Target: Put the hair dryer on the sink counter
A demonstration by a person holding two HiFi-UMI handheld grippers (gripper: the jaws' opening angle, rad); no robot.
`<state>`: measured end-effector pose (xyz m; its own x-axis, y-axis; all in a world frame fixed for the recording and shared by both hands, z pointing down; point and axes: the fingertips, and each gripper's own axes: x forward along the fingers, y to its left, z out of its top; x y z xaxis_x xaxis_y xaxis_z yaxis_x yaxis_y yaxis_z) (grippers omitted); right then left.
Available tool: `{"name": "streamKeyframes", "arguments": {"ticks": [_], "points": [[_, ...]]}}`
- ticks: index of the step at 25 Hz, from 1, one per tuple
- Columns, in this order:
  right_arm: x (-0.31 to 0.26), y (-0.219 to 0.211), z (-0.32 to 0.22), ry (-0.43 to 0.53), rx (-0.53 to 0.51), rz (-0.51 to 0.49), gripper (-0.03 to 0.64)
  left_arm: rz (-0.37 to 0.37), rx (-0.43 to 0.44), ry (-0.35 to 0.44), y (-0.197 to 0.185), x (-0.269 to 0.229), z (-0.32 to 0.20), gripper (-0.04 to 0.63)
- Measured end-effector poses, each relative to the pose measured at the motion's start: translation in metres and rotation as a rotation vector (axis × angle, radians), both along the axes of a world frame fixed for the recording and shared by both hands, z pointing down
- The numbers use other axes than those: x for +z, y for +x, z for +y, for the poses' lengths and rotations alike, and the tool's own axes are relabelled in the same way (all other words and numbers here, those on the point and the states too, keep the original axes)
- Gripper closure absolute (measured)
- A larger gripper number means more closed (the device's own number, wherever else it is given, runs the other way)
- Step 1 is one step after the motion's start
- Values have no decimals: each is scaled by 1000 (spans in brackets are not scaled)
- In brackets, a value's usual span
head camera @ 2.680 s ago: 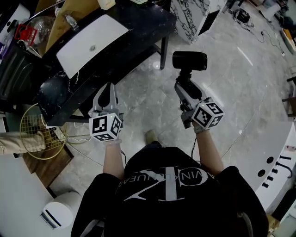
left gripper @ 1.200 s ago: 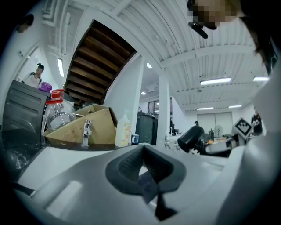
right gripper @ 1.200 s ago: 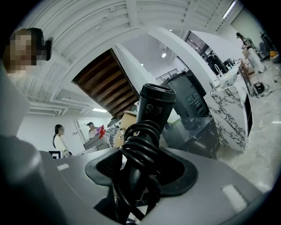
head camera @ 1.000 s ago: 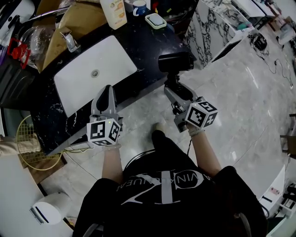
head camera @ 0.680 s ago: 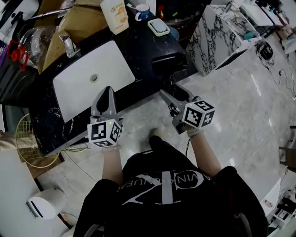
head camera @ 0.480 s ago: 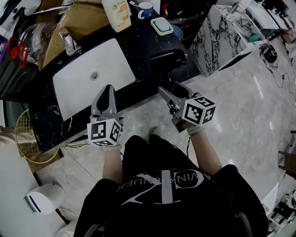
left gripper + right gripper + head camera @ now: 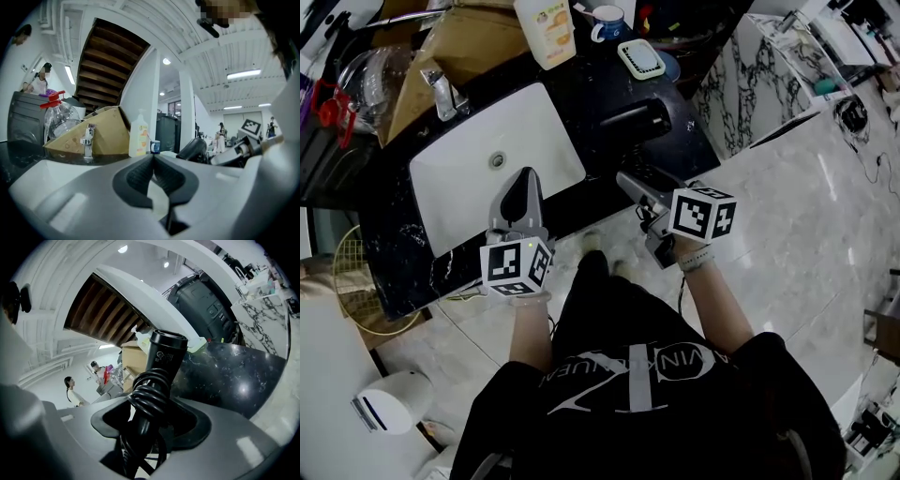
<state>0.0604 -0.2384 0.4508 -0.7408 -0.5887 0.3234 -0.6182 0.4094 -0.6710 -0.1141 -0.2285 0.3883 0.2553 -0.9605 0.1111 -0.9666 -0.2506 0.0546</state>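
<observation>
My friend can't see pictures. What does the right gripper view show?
The right gripper clamps a black hair dryer by its cord-wrapped handle. Behind it lies the dark marbled sink counter, with two people far off at left.

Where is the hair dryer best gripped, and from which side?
Grip the hair dryer by its handle, coming from the bottom end, as the right gripper holds it. The handle is narrow and cord-wrapped and fits between the jaws. The head looks too wide.
</observation>
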Motion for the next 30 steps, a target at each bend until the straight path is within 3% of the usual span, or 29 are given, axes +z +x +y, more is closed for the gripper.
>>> {"name": "streamKeyframes", "arguments": {"ticks": [13,30], "points": [[12,-36,-63,-126,41,-47,350,-19,19,-11,-32,1,-62,595],[19,-57,-117,-217,126,-148,347,-3,55,-39,-43,11,-91,595]]}}
